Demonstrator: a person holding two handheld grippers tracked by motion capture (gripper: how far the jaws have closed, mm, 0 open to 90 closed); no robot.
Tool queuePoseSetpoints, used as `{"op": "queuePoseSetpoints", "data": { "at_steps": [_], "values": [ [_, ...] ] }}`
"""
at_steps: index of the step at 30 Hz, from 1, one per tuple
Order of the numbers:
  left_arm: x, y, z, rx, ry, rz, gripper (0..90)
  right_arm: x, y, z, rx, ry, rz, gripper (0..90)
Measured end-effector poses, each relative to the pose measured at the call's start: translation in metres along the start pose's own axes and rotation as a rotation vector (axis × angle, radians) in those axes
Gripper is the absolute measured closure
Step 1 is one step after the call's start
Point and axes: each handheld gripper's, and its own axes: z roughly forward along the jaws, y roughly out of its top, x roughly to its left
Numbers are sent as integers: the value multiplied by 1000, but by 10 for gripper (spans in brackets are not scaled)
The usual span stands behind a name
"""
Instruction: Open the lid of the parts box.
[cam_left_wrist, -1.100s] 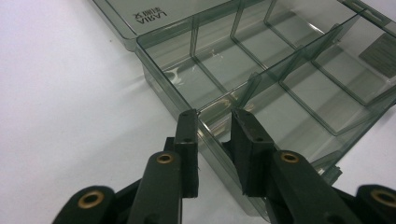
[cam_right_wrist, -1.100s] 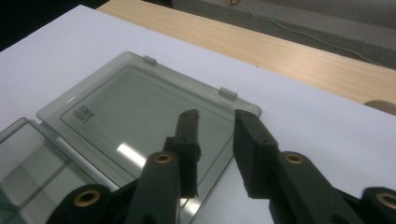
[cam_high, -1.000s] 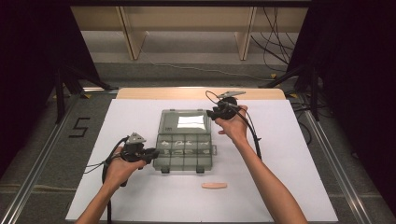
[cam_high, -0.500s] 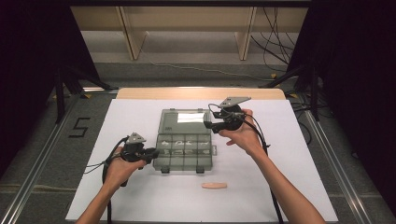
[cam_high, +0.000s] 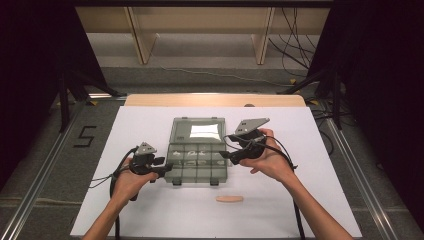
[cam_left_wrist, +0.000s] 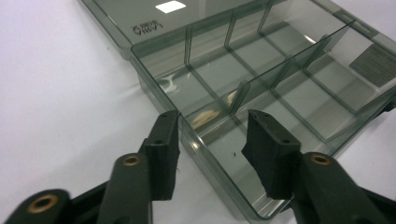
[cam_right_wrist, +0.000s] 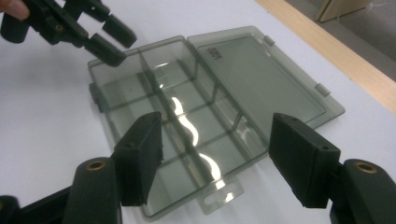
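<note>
Both forearms reach forward from the near edge toward the box (cam_high: 196, 150). The left tool (cam_high: 161, 169) sits low at the box's left wall, its 2 jaws just opened, straddling that wall without pressing. The right tool (cam_high: 225, 156) hovers over the box's right side, jaws just spread, gripping nothing.

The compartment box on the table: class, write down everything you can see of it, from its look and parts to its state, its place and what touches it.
The compartment box is smoky, see-through plastic, seemingly rigid. It lies open on the white table sheet, its lid folded flat away from the person, a bright reflection on it. Thin dividers split the tray into compartments, which look empty. Two latch tabs sit on the near edge, a hang tab on one end. The left tongs straddle its corner wall, jaws apart, having just been opening; whether a pad touches it is unclear.
</note>
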Motion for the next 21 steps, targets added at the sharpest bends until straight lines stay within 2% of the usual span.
{"op": "queuePoseSetpoints", "data": {
  "at_steps": [1, 3, 4, 5, 6, 8, 12, 13, 15, 18, 21],
  "values": [
    [-1, 0, 0, -18, -4, -14, 517, 1, -1, -1, 7, 7, 1, 351],
    [-4, 2, -3, -35, -12, -7, 477, 4, -2, -2, 12, 16, -9, 346],
    [-7, 3, -4, -63, -5, -23, 459, 5, -2, -3, 13, 17, -15, 343],
    [-7, 4, -6, -65, -2, -7, 442, 6, -2, -3, 13, 24, -17, 341],
    [-10, 5, -7, -87, -5, -27, 425, 7, -3, -4, 23, 26, -18, 338],
    [-13, 7, -11, -122, -10, -27, 394, 9, -4, -4, 27, 35, -28, 332],
    [-22, 9, -16, -191, -24, -38, 353, 14, -7, -3, 52, 23, -39, 320],
    [-24, 10, -17, -210, -31, -31, 345, 14, -7, -3, 54, 31, -54, 320],
    [-27, 10, -20, -228, -35, -21, 321, 17, -8, -3, 64, 38, -50, 318],
    [-33, 9, -23, -260, -40, -29, 291, 20, -9, -4, 68, 56, -68, 316],
    [-35, 8, -26, -272, -47, -19, 272, 23, -10, -5, 75, 67, -70, 313]
  ]
}}
